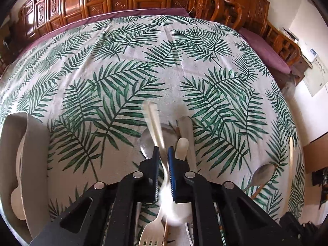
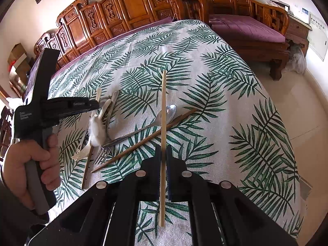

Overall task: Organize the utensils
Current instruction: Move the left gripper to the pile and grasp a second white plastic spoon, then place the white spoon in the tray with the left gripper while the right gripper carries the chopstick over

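A leaf-print cloth [image 2: 215,94] covers the table; spoon [image 2: 162,116] and brown chopstick [image 2: 143,141] at centre, fork [image 2: 103,152] at nine o'clock.

Both grippers are made of matte black plastic. The left gripper [image 1: 163,153] has two narrow fingers [image 1: 155,160]; one pad is blue with fine ribs along its edge. Behind the fingers, four black link arms spread like a fan, each with a round silver pivot pin, and the outer arms have long cut-out slots. The right gripper [image 2: 163,153] has the same shape, with dark pads. Seen from the side, the left gripper has a long black body with small pale lettering and a grey handle. The person's hand [image 2: 26,164] is bare; a dark sleeve begins at the wrist.
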`<state>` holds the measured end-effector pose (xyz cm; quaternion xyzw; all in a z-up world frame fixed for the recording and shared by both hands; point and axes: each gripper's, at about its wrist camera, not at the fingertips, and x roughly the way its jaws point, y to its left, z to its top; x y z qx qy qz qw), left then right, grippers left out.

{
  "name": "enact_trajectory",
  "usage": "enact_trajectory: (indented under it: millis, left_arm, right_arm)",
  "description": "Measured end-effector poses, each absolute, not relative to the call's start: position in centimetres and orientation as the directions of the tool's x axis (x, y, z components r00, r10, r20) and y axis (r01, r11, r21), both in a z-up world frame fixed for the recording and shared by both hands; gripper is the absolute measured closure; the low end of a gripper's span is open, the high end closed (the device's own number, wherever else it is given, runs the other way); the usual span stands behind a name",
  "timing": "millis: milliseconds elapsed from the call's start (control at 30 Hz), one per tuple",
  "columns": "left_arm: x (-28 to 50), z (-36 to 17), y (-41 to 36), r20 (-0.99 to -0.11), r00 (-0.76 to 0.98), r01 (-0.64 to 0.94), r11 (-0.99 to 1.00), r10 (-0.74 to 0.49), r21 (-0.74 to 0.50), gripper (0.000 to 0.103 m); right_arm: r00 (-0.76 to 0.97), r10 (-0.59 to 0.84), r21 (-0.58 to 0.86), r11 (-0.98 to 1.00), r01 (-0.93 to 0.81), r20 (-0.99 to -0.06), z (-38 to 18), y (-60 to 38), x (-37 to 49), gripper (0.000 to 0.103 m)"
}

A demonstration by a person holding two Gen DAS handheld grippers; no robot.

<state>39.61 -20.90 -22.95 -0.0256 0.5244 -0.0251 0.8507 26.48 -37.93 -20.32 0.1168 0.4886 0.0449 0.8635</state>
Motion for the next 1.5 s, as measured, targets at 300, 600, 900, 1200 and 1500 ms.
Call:
enact_trajectory:
  millis: [300,600,900,1200,1500]
  left_arm:
    - [37.5,-21.5,-20.7,-0.870,0.485,0.117,0.992,-0.095,-0.043,0.097]
    - [34.3,-17.3,-20.0,-0.822,0.557,0.207,0.978,-0.122,-0.006,0.097]
    - [31.8,-14.1,-17.3,-0.789,0.595,0.234,0.972,-0.153,-0.012,0.097]
    - [30.3,-12.2,-13.3,-0.772,0.619,0.217,0.976,-0.144,-0.009,0.097]
    - [29.7,-12.3,-7.7,-0.777,0.622,0.160,0.987,-0.100,0.000,0.097]
  right_arm:
    - [0.516,0.187,0.229,0.973,0.020,-0.836,-20.3,-37.2,26.4,0.097]
    - [0.530,0.190,0.216,0.976,-0.015,-0.827,-19.7,-36.1,26.0,0.097]
    - [0.560,0.205,0.214,0.976,-0.049,-0.803,-17.7,-34.6,25.4,0.097]
    - [0.563,0.218,0.205,0.975,-0.087,-0.797,-16.5,-31.7,25.5,0.097]
    - [0.560,0.249,0.196,0.968,-0.154,-0.790,-15.3,-27.0,25.8,0.097]
